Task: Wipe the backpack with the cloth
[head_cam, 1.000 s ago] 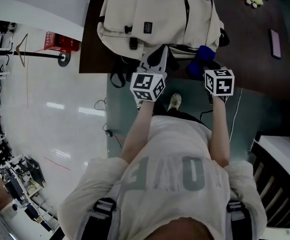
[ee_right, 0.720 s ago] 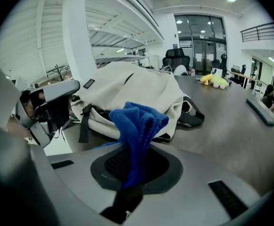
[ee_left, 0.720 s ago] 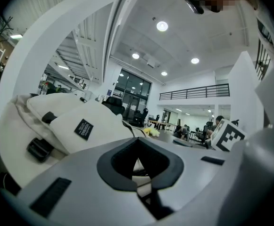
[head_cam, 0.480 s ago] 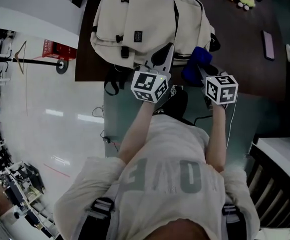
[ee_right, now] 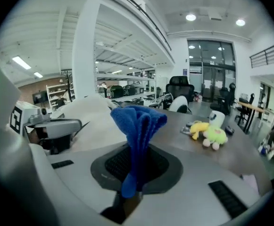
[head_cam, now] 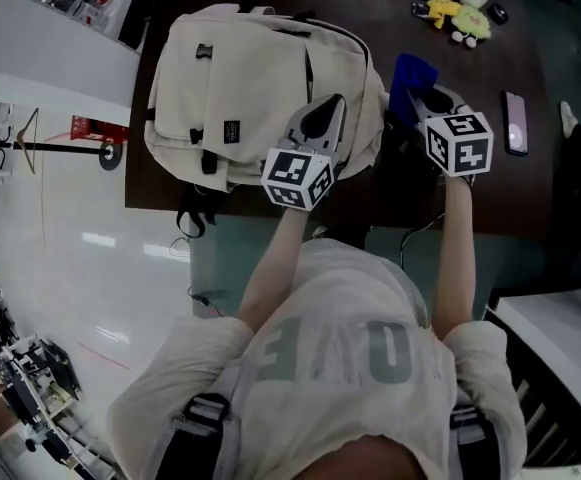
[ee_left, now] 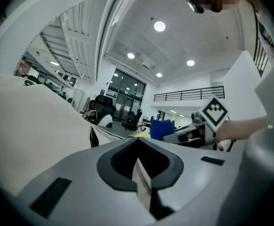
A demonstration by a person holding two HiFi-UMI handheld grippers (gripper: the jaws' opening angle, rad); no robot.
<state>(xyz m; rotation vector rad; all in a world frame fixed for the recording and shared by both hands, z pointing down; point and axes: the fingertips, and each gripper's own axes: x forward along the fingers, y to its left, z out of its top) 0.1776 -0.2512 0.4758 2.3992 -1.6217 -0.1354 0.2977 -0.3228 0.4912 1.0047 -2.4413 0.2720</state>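
Right gripper (head_cam: 428, 103): clenched on cloth (ee_right: 137, 126), poised for wiping. Left gripper (head_cam: 322, 116): closed, empty, at backpack (head_cam: 240, 68), probably steadying it.

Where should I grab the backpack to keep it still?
Probably the backpack's thick near edge, coming in from the table's front side. It lies flat, broad front panel up, giving two jaws nothing to pinch; the edge bulges toward the left gripper. That leaves the panel free for the blue cloth.
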